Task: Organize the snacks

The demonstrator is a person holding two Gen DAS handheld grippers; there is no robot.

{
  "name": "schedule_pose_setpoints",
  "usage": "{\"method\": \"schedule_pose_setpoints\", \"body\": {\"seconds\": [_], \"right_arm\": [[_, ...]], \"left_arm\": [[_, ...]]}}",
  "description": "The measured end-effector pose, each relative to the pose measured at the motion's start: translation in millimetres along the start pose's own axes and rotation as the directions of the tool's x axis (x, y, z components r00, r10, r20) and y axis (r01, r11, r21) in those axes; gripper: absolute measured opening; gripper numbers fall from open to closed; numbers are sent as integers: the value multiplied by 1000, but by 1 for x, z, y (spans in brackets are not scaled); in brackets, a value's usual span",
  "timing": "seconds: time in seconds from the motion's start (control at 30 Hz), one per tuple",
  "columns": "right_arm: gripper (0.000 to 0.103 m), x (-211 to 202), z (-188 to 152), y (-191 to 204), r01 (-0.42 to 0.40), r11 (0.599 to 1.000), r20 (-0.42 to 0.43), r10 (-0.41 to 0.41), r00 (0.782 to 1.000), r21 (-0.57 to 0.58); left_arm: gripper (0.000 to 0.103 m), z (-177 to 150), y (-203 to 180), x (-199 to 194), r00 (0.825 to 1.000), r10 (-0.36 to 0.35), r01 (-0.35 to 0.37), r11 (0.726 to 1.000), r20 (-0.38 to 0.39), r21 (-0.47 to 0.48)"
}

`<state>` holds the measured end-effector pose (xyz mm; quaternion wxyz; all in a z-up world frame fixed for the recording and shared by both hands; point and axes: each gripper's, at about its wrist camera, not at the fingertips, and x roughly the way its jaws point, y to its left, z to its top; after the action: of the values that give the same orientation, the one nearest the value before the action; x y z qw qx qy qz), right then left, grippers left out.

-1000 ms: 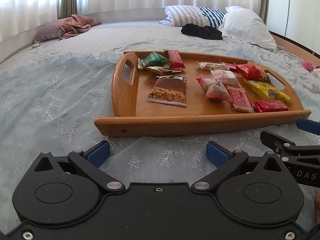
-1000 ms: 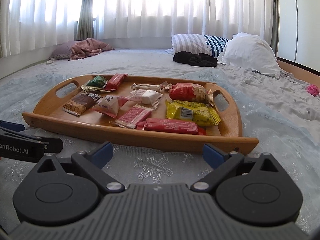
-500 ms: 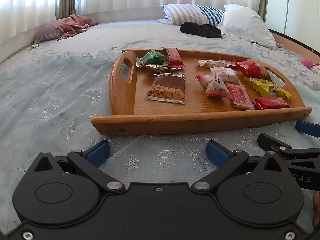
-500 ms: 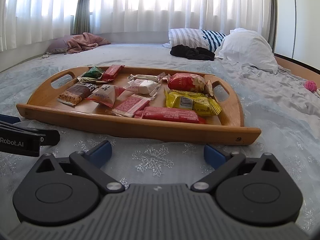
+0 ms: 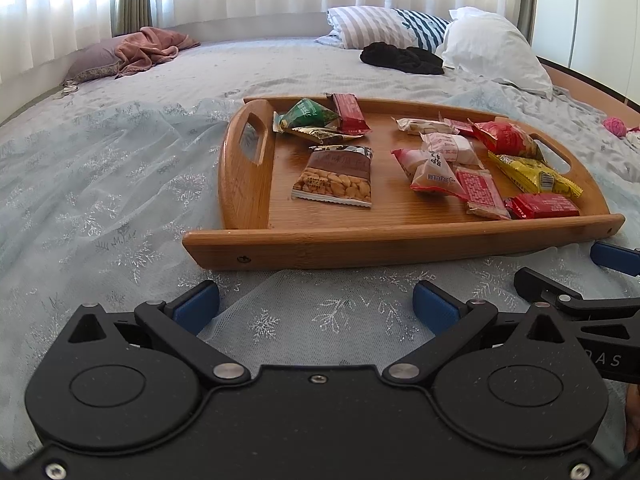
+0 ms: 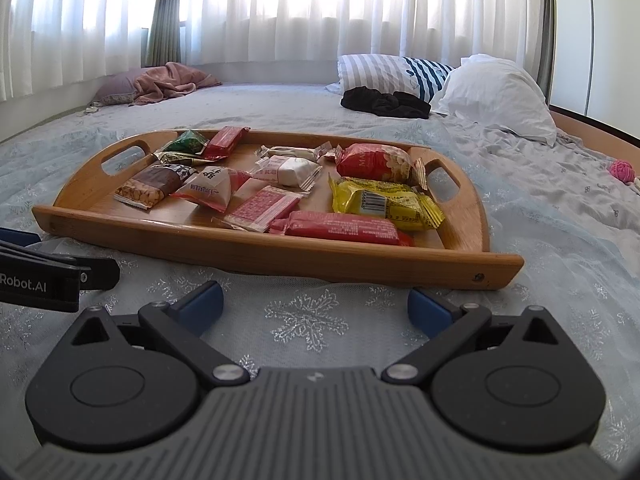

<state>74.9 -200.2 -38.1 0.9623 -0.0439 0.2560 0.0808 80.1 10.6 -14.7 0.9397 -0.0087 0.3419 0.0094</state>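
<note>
Snacks (image 5: pixel 334 178) lie scattered in the wooden tray (image 5: pixel 400 238) on the bed just ahead of the left gripper (image 5: pixel 316 306) and right gripper (image 6: pixel 314 306), both spread wide and holding nothing.

In the left wrist view, the right gripper (image 5: pixel 600 276) is cut off by the right edge, so only one blue pad and part of its black arm show. In the right wrist view, the left gripper (image 6: pixel 48 268) is cut off at the left edge, its printed name clipped. The small red packet (image 6: pixel 329 155) behind the white packet (image 6: pixel 294 170) is mostly hidden.
</note>
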Motion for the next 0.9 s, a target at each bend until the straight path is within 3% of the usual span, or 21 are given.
{"method": "schedule_pose_setpoints", "body": {"seconds": [0.9], "right_arm": [[103,2,-1,0,-7,1000,-5,7,1000,0]], "left_arm": [[103,-2,-3,1,1000,6,-6,1000,1,-5]]}}
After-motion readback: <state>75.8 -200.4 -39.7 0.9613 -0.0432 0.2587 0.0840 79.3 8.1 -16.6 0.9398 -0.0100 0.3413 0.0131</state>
